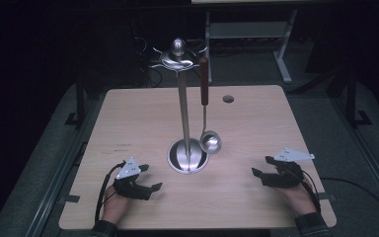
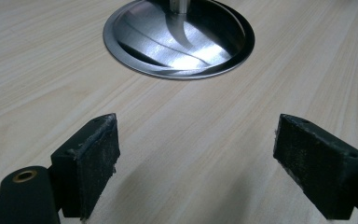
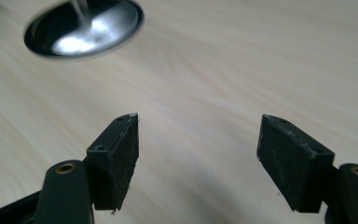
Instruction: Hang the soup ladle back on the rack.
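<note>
Ladle (image 1: 209, 140) hanging from the steel utensil stand (image 1: 187, 157) mid-table, bowl just above its round base. Left gripper (image 1: 148, 177) and right gripper (image 1: 262, 167) flank that base — jaws spread wide, empty.

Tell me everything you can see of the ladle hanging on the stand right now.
The ladle hangs upright from a hook arm at the top of the metal stand, to the right of the pole in the high view. Its upper handle looks like dark reddish-brown wood or plastic; below it a thin shiny metal shaft ends in a round polished bowl. The bowl hangs at the stand's round base, by its upper right edge; whether they touch I cannot tell. Neither gripper touches it.
</note>
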`<move>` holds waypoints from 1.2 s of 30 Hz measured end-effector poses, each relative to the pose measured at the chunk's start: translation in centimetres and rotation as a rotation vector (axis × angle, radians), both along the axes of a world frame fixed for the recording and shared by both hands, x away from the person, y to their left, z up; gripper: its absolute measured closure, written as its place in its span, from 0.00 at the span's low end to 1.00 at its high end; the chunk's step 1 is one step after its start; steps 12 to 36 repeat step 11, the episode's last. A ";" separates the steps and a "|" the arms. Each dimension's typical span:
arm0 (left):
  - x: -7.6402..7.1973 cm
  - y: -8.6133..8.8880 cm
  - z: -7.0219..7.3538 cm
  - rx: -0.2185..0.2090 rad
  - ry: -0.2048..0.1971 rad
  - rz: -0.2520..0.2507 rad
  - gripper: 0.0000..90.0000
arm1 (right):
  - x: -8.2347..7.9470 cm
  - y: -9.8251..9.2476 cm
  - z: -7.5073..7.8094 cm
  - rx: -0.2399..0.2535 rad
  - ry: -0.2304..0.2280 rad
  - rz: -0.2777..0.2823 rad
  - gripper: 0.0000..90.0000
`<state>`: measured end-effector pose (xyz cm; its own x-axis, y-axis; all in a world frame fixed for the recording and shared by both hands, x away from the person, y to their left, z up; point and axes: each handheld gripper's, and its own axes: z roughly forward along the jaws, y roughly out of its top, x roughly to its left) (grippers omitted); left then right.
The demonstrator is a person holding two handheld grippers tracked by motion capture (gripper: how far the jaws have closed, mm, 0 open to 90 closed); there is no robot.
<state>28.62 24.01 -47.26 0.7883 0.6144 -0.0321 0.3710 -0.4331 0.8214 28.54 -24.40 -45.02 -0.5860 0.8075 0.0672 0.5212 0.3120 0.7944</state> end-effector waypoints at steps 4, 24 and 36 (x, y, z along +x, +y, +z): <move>0.0 0.0 0.0 0.004 -0.002 0.000 0.16 | -0.7 -0.4 -0.7 -0.026 0.022 -0.014 0.31; 0.0 0.0 0.0 -0.002 -0.001 0.002 0.16 | -1.5 -1.4 -1.6 -0.018 0.060 -0.044 0.27; 0.0 0.0 0.0 -0.002 -0.001 0.002 0.16 | -1.5 -1.4 -1.6 -0.018 0.060 -0.044 0.27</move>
